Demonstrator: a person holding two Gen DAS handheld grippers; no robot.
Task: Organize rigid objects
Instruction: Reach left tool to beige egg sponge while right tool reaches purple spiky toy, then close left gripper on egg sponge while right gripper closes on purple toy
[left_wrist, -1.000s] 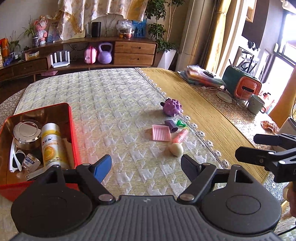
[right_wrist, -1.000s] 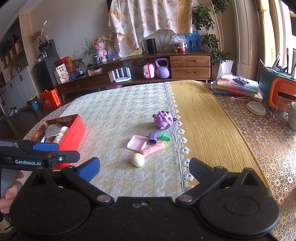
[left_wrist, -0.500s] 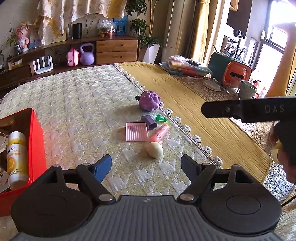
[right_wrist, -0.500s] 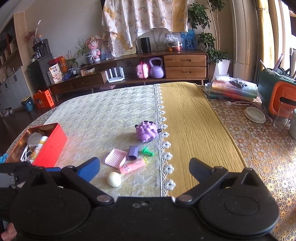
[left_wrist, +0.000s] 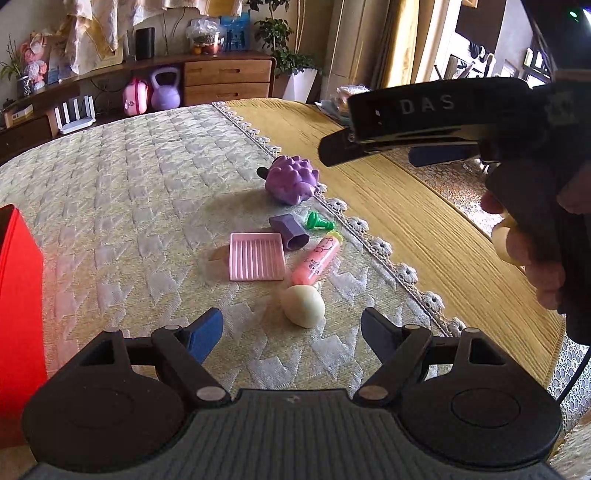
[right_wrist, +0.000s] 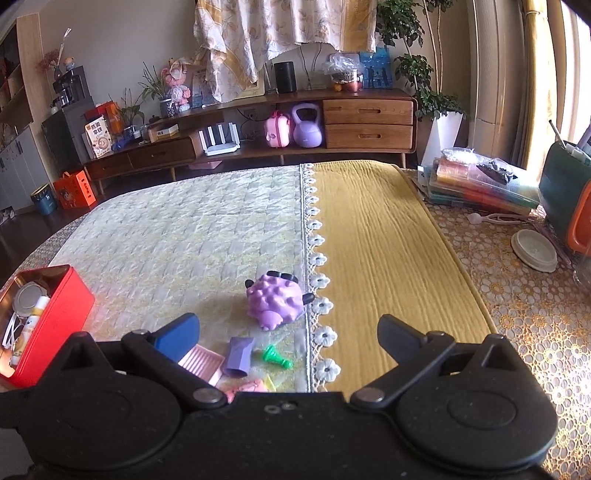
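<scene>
Left wrist view puts the cream egg nearest, on the quilted cloth just ahead of the left gripper, whose jaws stand apart and empty. Beyond it cluster a pink tube, a pink ridged tray, a purple cap, a green peg and a purple spiky toy. The right gripper hangs over them, jaws likewise apart (nothing between). A red box waits at the left, probably their destination.
</scene>
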